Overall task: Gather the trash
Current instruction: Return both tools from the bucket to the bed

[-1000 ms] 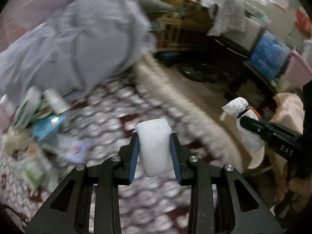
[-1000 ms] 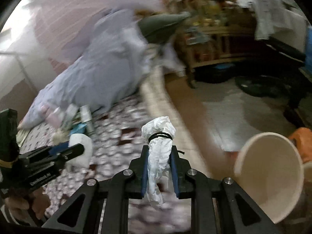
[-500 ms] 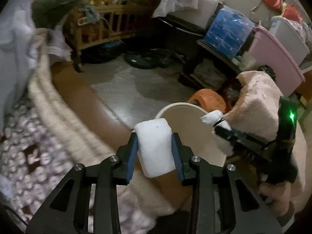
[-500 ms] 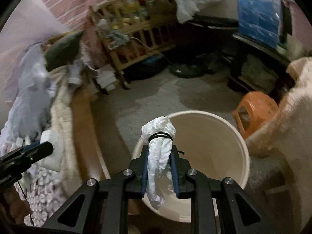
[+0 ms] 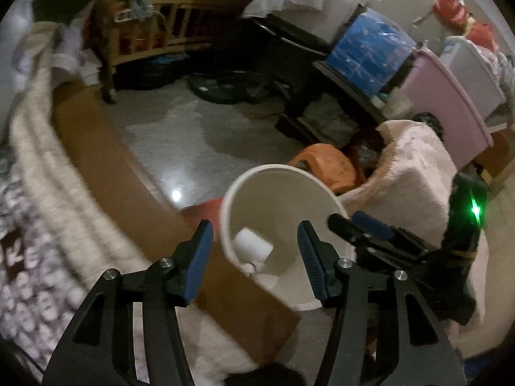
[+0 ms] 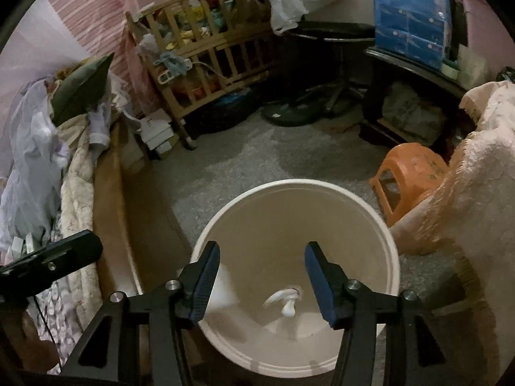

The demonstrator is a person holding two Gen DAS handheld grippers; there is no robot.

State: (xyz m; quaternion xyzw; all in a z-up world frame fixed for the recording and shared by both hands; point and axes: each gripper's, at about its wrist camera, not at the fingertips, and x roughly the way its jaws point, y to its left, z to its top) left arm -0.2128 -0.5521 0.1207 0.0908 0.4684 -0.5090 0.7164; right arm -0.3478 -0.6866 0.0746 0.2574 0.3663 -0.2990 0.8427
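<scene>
Fingers (image 6: 209,273) of both grippers are spreading, empty, above the bucket's rim (image 6: 394,257), clear of it.

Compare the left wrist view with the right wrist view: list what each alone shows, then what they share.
Left wrist only: a white block in the bucket, the pink bin, and the right gripper, jaws opening, empty.
Right wrist only: a tied white wad on the bucket's floor, and the green pillow.
Both: the bucket, orange stool, wooden crib, blue drawers.
</scene>
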